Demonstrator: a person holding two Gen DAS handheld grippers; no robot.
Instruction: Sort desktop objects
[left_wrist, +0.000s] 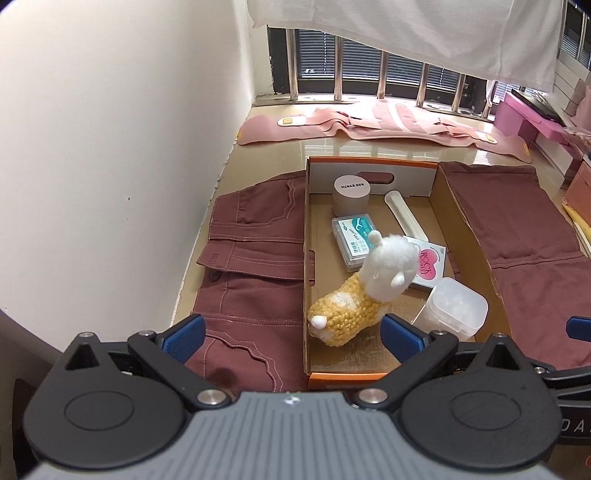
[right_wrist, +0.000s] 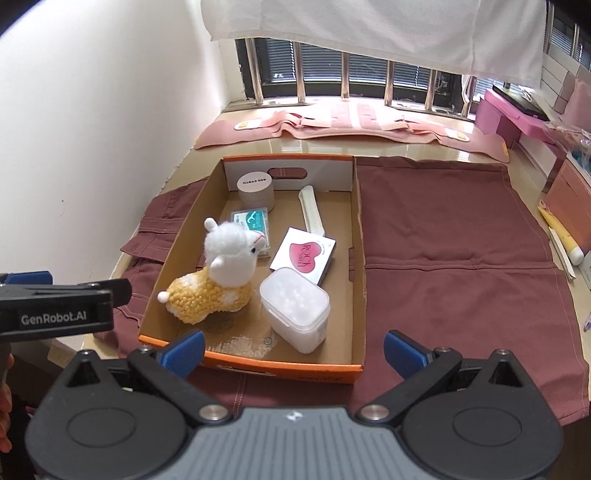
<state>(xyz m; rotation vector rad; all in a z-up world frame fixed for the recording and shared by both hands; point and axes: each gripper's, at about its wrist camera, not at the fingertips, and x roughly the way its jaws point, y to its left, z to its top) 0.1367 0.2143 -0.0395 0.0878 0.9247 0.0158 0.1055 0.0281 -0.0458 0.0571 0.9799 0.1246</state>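
Cardboard box (right_wrist: 356, 258) at frame centre holds the alpaca plush (right_wrist: 218, 277) (lower left of its floor), while the left gripper (left_wrist: 295, 332) and right gripper (right_wrist: 293, 350) hover, jaws spread, empty.

We cannot read the small print on the teal packet (right_wrist: 251, 221), and the plush alpaca (right_wrist: 221, 273) covers its near part in both views; in the left wrist view the alpaca's head (left_wrist: 388, 266) also hides a corner of the pink heart box (left_wrist: 430, 267). The text on the round jar's lid (left_wrist: 351, 186) appears reversed and is too small to be sure of. The left gripper's body (right_wrist: 55, 314) is cut off by the right wrist picture's left edge, its fingers mostly out of sight. The yellow tube (right_wrist: 561, 240) at the right edge is partly cropped, and the pink clutter (left_wrist: 532, 118) by the window is too blurred to name
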